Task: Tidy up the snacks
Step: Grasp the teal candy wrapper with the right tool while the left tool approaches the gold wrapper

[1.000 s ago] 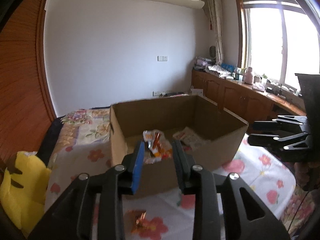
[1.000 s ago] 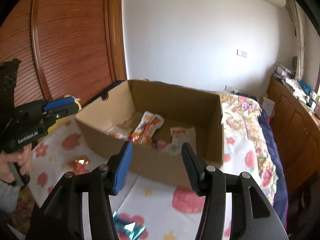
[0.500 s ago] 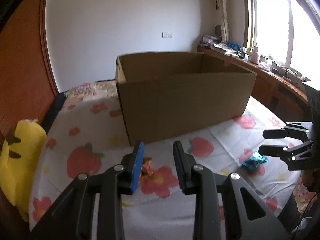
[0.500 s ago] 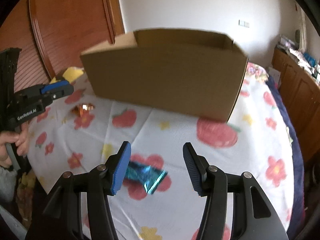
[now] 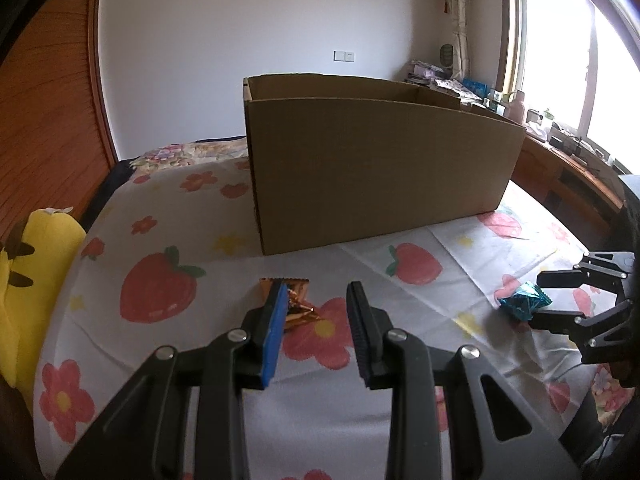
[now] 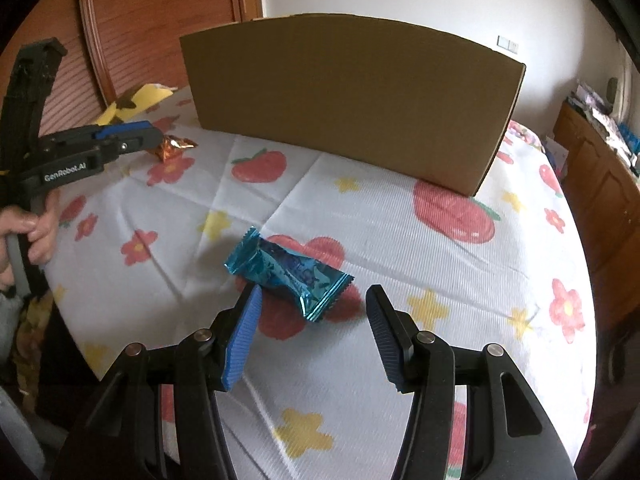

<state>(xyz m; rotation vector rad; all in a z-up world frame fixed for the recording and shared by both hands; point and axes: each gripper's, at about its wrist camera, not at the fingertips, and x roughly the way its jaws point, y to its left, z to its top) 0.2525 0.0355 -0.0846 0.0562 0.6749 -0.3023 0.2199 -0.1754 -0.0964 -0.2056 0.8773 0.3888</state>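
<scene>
A brown cardboard box (image 5: 380,172) stands on the bed's strawberry-print sheet (image 5: 160,288); its inside is hidden from here. An orange foil snack (image 5: 298,306) lies on the sheet just ahead of my left gripper (image 5: 316,294), partly behind the blue-padded finger; the jaws stand open, nothing pressed. A teal foil snack (image 6: 286,272) lies in front of my right gripper (image 6: 314,294), its near end reaching between the open tips without touching them. The right wrist view also shows the left gripper (image 6: 158,138) beside the orange snack (image 6: 172,146), and the box (image 6: 352,96) behind.
A yellow plush toy (image 5: 36,264) lies at the bed's left edge by the wooden wardrobe (image 5: 48,120). A person's hand (image 6: 36,220) holds the left gripper's handle. A wooden counter (image 5: 576,168) with clutter runs under the window on the right.
Both grippers have sunk toward the sheet. The box's inside has dropped out of view. The orange and teal snacks now lie right at the fingertips.
</scene>
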